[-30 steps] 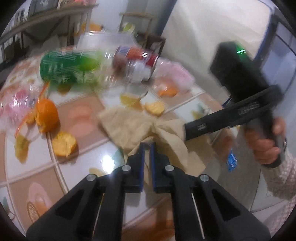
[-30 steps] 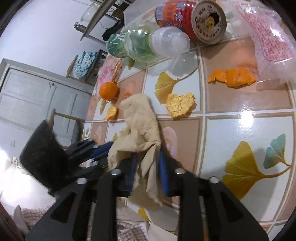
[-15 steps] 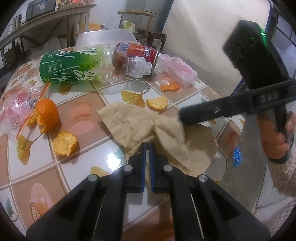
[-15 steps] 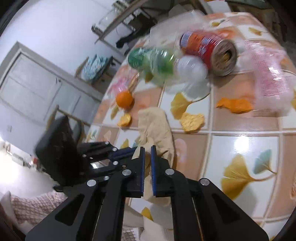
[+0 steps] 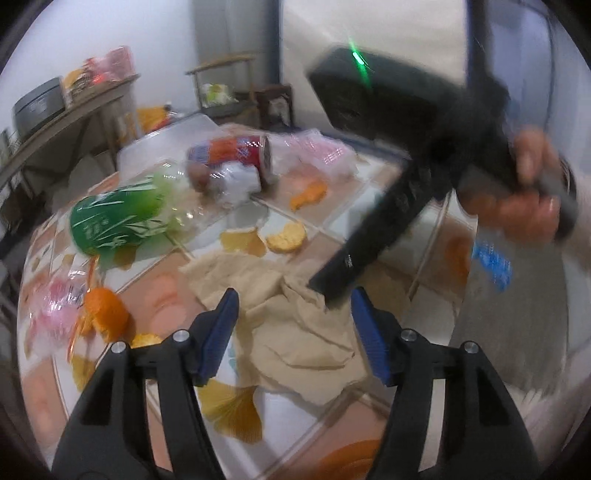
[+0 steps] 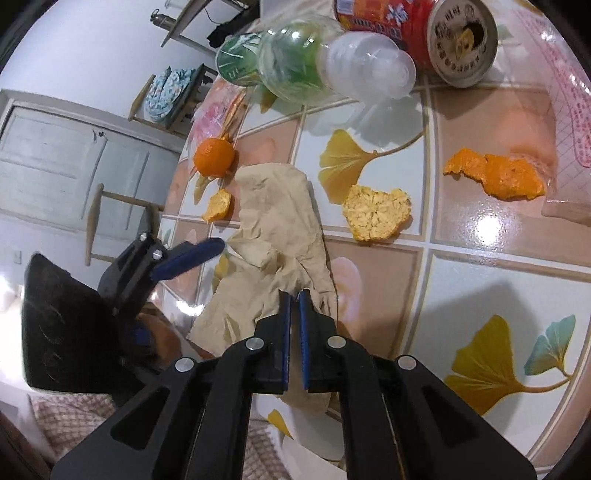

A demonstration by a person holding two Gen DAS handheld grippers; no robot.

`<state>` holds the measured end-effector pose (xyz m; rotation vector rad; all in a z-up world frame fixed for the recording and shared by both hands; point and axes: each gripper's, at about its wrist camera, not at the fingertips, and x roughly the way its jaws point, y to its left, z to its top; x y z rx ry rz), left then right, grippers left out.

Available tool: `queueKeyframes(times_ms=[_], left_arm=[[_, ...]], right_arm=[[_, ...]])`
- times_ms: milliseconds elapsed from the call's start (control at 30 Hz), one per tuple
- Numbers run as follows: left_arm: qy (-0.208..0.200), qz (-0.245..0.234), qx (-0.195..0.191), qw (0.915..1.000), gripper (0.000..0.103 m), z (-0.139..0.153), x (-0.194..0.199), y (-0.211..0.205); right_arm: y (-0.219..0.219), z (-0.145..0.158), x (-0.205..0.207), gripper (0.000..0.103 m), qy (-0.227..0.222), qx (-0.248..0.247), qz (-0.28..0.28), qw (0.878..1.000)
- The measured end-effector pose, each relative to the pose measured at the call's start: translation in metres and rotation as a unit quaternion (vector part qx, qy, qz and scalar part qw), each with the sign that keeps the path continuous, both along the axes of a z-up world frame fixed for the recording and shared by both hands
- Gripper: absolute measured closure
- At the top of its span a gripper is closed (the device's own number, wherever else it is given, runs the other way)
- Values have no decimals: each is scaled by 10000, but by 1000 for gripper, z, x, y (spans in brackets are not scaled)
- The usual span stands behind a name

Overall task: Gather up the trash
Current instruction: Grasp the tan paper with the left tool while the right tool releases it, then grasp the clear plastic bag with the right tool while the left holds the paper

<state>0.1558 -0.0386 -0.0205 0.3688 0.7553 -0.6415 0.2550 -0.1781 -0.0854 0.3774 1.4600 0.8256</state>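
crumpled paper napkin (image 6: 275, 236) on the tiled table (image 6: 480, 280) – soft, light

right tool (image 6: 294, 295) pinches its near edge; left tool (image 5: 291, 306) just opened wide above it – best gripped at a bunched fold.

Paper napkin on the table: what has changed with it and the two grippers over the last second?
The right gripper closed on the paper napkin near the table edge. The left gripper, shut before, has just been opening; its jaws now stand either side of the napkin without pressing. The bottle, can and orange peels stayed put.
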Motion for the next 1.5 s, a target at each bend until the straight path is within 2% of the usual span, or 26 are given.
queueKeyframes(times_ms=[100, 267, 367, 467, 500, 533, 600, 633, 700, 800, 900, 1167, 1200, 1233, 1267, 1333, 1500], left_arm=[[223, -132, 236, 9994, 43, -12, 11, -5], [558, -246, 79, 9981, 46, -13, 27, -6], [583, -201, 94, 9981, 55, -11, 28, -7], [603, -79, 70, 9981, 66, -9, 28, -7], [606, -20, 48, 9981, 68, -9, 29, -6], [615, 34, 25, 9981, 73, -9, 29, -5], [648, 172, -21, 9977, 81, -9, 32, -2], [684, 243, -67, 9973, 84, -8, 35, 0], [732, 348, -144, 9966, 88, -8, 37, 4], [755, 439, -238, 9959, 91, -7, 38, 7], [763, 537, -307, 9952, 92, -9, 37, 9], [815, 737, -500, 9927, 94, -7, 30, 21], [814, 750, -518, 9925, 94, -7, 29, 23], [810, 753, -527, 9925, 94, -7, 29, 24], [806, 759, -535, 9924, 95, -7, 28, 25], [809, 781, -568, 9920, 95, -7, 27, 28], [817, 825, -626, 9913, 96, -8, 25, 30]], right_arm=[[1, -2, 2, 100, 110, 66, 36, 9999], [-5, -1, 1, 97, 94, 158, 22, 9998], [-21, 17, -8, 95, -239, 251, -97, 9994], [-53, 48, -18, 77, -898, 333, -487, 9942], [-65, 58, -20, 66, -1180, 271, -674, 9903], [-80, 71, -24, 56, -1536, 122, -932, 9837], [-107, 87, -27, 46, -2068, -361, -1433, 9672], [-113, 91, -26, 41, -2186, -554, -1573, 9615], [-126, 94, -20, 36, -2332, -925, -1880, 9496], [-132, 87, 1, 29, -2260, -1123, -2093, 9447], [-124, 75, 26, 27, -2156, -1383, -2068, 9443], [-89, 45, 65, 27, -2312, -2452, -1726, 9256], [-88, 41, 67, 30, -2278, -2551, -1753, 9232], [-88, 39, 67, 43, -2233, -2567, -1763, 9237], [-90, 36, 66, 48, -2162, -2546, -1810, 9250], [-94, 36, 64, 54, -2143, -2455, -1934, 9254], [-100, 40, 52, 63, -2088, -2331, -2054, 9273]])
